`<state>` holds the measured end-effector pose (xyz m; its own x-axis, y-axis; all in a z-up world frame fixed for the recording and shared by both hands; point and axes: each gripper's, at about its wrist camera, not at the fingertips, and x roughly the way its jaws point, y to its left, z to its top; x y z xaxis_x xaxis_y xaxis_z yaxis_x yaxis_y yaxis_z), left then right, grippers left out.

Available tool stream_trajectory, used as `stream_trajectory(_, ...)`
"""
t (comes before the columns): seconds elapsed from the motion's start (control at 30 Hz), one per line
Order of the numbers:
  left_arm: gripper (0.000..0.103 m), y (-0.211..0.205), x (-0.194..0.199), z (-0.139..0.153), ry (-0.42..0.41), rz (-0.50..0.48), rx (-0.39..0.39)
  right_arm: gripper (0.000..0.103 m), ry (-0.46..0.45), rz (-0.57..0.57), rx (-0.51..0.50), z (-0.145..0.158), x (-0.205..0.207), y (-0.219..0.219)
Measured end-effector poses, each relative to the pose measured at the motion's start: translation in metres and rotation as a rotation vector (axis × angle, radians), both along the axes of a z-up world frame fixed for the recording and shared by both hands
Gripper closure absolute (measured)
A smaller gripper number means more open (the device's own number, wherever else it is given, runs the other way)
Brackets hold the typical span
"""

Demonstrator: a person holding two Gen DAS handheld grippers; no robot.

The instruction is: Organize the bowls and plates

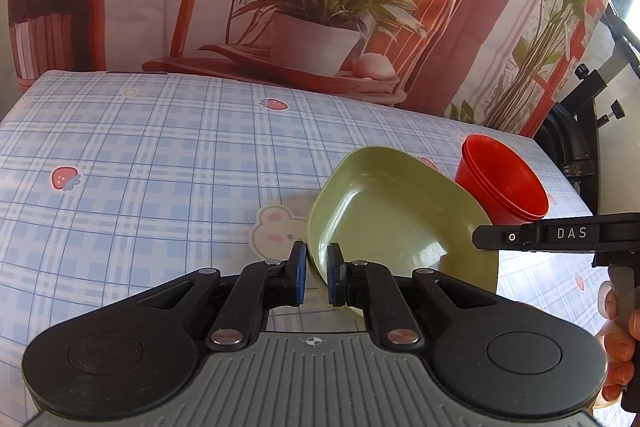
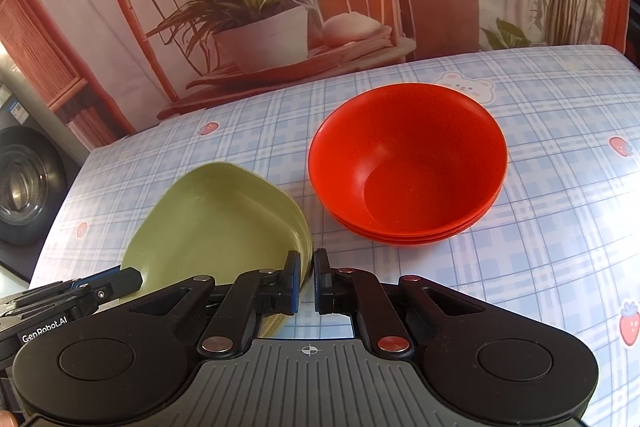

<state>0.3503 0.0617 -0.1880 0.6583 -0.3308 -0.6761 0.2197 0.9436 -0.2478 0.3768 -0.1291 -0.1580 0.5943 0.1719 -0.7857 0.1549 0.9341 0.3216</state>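
Clamping the green plate (image 1: 384, 211) by opposite rims, both the left hand-held gripper (image 1: 316, 275) and right hand-held gripper (image 2: 306, 281) hold it tilted near the table's (image 2: 560, 187) near edge. Only the right view shows inside the stacked red bowls (image 2: 408, 163) beside it.

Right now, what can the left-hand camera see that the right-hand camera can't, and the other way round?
Only the left wrist view shows the person's hand holding the right gripper, and a black stand beside the table. Only the right wrist view shows the washing machine, and looks down into the red bowls, which are stacked. Both show the green plate gripped at its rim by the left gripper and right gripper, the red bowls, and the checked tablecloth.
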Motion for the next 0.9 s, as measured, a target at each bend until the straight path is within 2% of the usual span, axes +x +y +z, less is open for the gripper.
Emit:
stream_trajectory(0.27,0.092,0.003,-0.017,0.041,-0.075,0.015,0.013,0.097,-0.096,-0.004,0.038,0.029,-0.012,0.000)
stream_trajectory(0.43,0.092,-0.003,-0.036,0.063,-0.107,0.004,0.012,0.097,-0.146,0.006,0.044,0.045,-0.033,-0.005)
stream_trajectory(0.7,0.092,-0.023,-0.074,0.073,-0.091,-0.018,-0.024,0.097,-0.162,-0.016,0.065,0.052,-0.084,-0.027)
stream_trajectory(0.9,0.091,-0.040,-0.103,0.064,-0.054,-0.054,-0.019,0.097,-0.168,-0.039,0.061,0.049,-0.123,-0.040)
